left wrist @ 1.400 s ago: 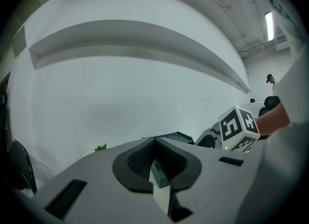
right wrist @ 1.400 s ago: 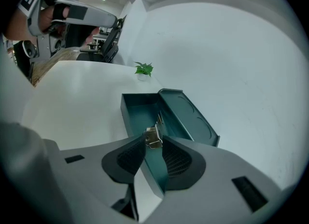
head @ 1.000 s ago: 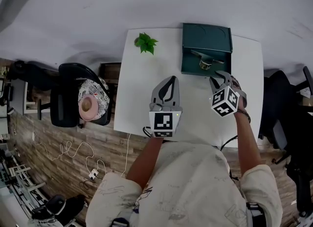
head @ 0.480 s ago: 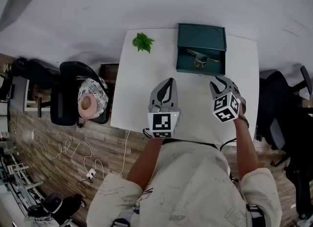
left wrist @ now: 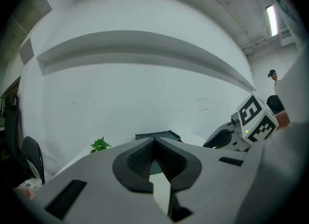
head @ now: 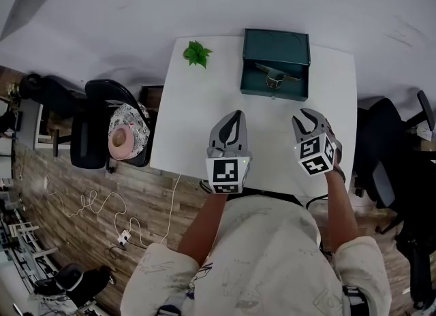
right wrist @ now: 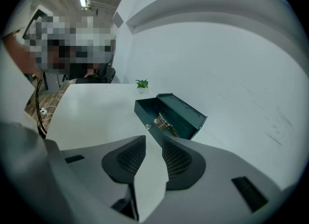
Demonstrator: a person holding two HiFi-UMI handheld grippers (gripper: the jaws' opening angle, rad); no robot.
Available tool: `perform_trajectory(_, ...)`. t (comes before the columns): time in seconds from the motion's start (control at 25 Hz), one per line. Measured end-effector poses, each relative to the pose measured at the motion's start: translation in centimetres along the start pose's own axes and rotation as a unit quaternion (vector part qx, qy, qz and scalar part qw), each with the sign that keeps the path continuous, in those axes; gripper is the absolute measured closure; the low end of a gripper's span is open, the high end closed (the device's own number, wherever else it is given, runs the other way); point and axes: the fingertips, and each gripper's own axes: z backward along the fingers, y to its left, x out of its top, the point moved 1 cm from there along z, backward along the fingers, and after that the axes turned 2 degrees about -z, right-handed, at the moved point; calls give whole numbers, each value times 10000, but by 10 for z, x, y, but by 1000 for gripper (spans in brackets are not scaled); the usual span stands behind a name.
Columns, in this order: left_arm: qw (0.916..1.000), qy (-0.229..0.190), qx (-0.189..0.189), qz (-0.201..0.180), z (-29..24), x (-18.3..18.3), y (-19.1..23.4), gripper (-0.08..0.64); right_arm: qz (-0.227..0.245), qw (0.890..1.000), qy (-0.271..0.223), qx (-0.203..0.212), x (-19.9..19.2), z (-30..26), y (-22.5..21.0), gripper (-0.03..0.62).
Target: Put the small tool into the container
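Note:
A dark green metal box [head: 274, 62] stands open at the far side of the white table [head: 194, 124], its lid tipped back. A small metal tool [head: 274, 76] lies inside it, also visible in the right gripper view as the tool [right wrist: 164, 121] in the box [right wrist: 186, 113]. My right gripper [head: 308, 114] hovers in front of the box, apart from it, open and holding nothing. My left gripper [head: 236, 115] hangs over the table's middle, shut and holding nothing. From the left gripper view, the box [left wrist: 157, 135] shows just past the shut left gripper [left wrist: 155, 143].
A small green plant [head: 197, 54] stands at the table's far left corner. A black chair [head: 102, 131] with a patterned cushion is left of the table, another dark chair [head: 398, 158] at the right. Cables lie on the floor at the left.
My right gripper has drawn back from the box toward me, leaving the tool inside. The left gripper has hardly moved.

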Motion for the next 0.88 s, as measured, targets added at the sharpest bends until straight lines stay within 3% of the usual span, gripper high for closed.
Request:
perform_trajectory(0.24,9999,73,111,15,9,-7,-8,554,-755,9967,-259,174,-3,20,-3,471)
perform_trajectory(0.64,9998,73,164,1,21,-11,-27,554,-933,9941,-549,86,-12,45,-1,471)
perform_trajectory(0.88,9997,71,222,20,23,-13,-31,554,-1327,9870,-886,-190,-11,61,-6,474)
